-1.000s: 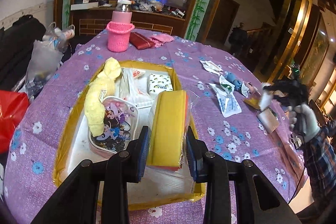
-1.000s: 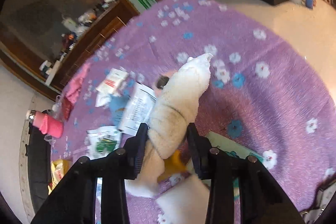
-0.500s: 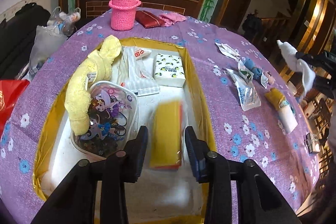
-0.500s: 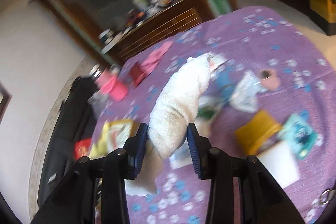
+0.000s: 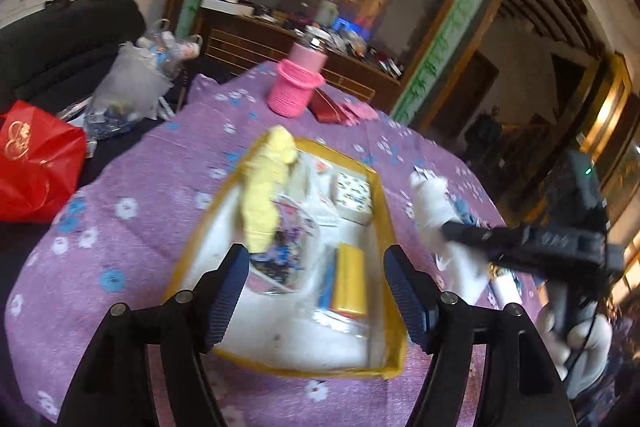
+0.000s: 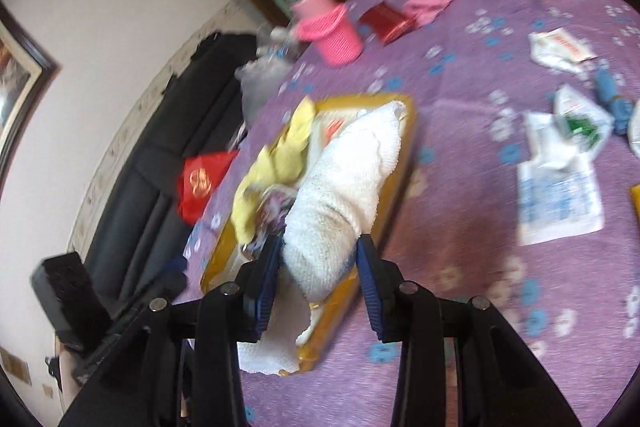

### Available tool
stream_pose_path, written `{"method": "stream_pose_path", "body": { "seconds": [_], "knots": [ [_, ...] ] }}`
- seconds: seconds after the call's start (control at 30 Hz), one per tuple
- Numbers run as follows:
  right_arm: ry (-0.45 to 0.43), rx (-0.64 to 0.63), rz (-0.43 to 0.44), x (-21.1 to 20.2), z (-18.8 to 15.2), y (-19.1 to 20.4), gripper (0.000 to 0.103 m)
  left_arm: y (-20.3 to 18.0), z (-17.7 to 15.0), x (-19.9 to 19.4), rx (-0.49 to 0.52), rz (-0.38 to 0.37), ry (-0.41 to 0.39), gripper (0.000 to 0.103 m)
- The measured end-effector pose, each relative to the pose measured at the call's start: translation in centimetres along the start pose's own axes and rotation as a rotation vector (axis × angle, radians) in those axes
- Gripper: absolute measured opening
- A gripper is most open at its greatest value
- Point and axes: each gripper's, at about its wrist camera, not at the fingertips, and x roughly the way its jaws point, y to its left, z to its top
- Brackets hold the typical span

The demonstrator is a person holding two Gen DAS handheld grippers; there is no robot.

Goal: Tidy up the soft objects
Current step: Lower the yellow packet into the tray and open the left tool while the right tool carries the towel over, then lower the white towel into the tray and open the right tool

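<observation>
Labels first: nothing really readable here, too much blur. The red bag point(image 5: 34, 171) off the table's left edge has a gold emblem, and the white packets point(image 6: 560, 47) on the purple flowered tablecloth point(image 6: 480, 247) carry red and green print I can't make out.

The left gripper point(image 5: 316, 283) hangs above the near end of the yellow-rimmed tray point(image 5: 390, 227), its 2 jaws spread wide with nothing between them. In the tray are a yellow towel point(image 5: 264, 195), a cartoon pouch point(image 5: 286, 247), a tissue pack point(image 5: 352, 193) and a yellow sponge point(image 5: 350, 283).

The right gripper point(image 6: 318, 267) reaches in from the tray's right side, held by a gloved hand point(image 5: 576, 339). Its jaws are pinching a rolled white towel point(image 6: 348, 183), which sticks out forward past the fingertips over the tray.

A pink cup point(image 5: 296, 87) stands at the far side.
</observation>
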Motion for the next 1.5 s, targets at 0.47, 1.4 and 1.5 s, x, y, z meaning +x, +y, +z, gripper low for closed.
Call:
{"method": "stream_pose_path", "body": {
  "seconds": [0.47, 1.4, 1.5],
  "knots": [
    [0.093, -0.245, -0.413, 9.0, -0.6, 4.6, 0.037, 4.7, -0.5, -1.4, -0.074, -0.001, -0.024, 0.074],
    [0.033, -0.259, -0.301, 4.8, -1.5, 5.2, 0.065, 2.6, -1.0, -2.2, -0.005, 0.002, 0.0, 0.077],
    [-0.029, -0.215, -0.296, 2.1, -1.5, 3.5, 0.068, 1.8, -1.0, -2.1, 0.014, 0.01, 0.002, 0.078]
  ]
}}
